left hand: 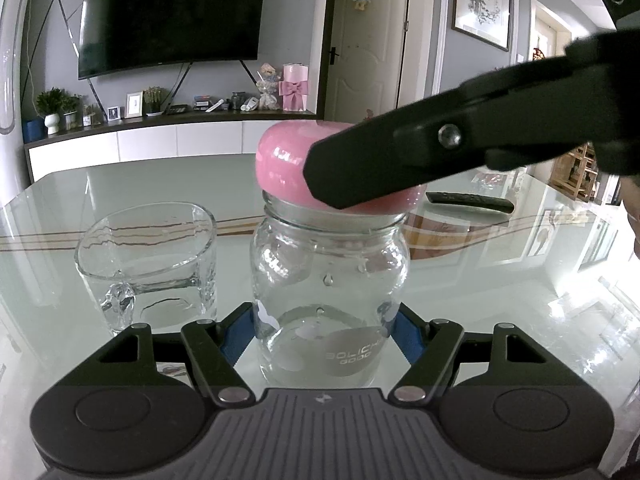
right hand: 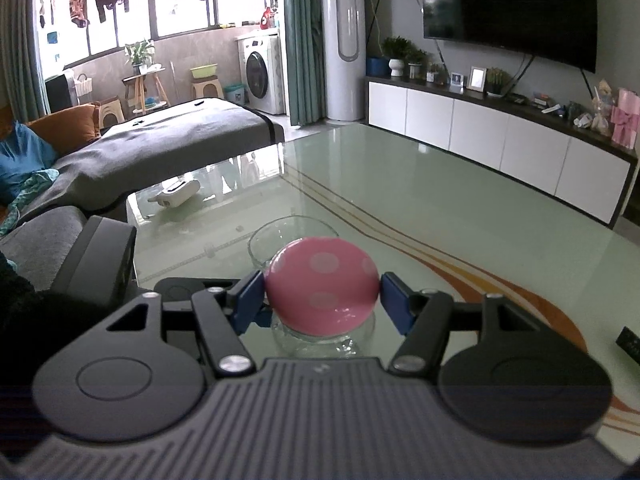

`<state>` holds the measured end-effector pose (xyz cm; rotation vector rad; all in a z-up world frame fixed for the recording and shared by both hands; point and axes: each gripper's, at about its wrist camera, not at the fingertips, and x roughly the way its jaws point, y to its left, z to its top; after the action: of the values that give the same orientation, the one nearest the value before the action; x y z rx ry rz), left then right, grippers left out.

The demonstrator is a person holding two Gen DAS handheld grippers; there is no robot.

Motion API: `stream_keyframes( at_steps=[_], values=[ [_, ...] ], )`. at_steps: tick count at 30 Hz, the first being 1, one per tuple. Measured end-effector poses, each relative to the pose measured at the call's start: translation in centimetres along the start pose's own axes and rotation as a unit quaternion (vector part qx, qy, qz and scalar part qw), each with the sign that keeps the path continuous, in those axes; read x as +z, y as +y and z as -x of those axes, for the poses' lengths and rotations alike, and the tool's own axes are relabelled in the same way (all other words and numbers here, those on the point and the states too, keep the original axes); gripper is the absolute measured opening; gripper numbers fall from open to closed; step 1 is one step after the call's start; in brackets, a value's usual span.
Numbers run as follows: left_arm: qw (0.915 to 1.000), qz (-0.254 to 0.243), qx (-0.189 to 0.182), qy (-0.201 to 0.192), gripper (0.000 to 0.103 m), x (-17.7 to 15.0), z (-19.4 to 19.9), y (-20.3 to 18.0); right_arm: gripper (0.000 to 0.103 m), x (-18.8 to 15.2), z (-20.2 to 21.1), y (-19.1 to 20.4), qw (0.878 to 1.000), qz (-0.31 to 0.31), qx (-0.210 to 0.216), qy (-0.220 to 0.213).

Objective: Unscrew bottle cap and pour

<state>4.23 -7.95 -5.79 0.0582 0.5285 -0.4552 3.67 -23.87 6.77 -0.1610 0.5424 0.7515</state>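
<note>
From the left wrist, the left tongs (left hand: 326, 330) are clamped on the lower body of a clear glass bottle (left hand: 330, 276), one blue pad pressed to each side of it. The bottle stands upright on the glossy tabletop (left hand: 500, 280), straight ahead of the tongs, with a few droplets on its inner wall. Its pink cap (left hand: 286, 168) sits on the neck, above the left tongs. The right tongs (left hand: 352, 168) reach in from the right and cover the near right part of the cap with one black finger. An empty clear glass cup (left hand: 146, 260) stands to the left of the bottle, near it but apart. A dark remote (left hand: 470, 201) lies beyond the bottle to the right.

From the right wrist, the right tongs (right hand: 322, 296) are closed on the pink cap (right hand: 322, 286), a blue pad touching each side of its dotted dome. The bottle's glass shoulder (right hand: 320, 338) shows just under the cap. The rim of the glass cup (right hand: 276, 236) sits just beyond the cap. The body of the left tongs (right hand: 100, 264) appears to the left.
</note>
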Motion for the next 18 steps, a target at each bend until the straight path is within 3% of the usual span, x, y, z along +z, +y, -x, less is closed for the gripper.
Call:
stream_keyframes(
  at_steps=[14,18],
  values=[
    [1.0000,0.004,-0.003,0.002,0.076,0.24,-0.25,0.64,0.064,0.17,-0.31,0.06,1.000,-0.004,-0.008,-0.002],
    [0.9999,0.006,-0.008,-0.001,0.088,0.10,0.18,0.71,0.064,0.18,-0.40,0.25,1.000,-0.003,-0.013,-0.002]
  ],
)
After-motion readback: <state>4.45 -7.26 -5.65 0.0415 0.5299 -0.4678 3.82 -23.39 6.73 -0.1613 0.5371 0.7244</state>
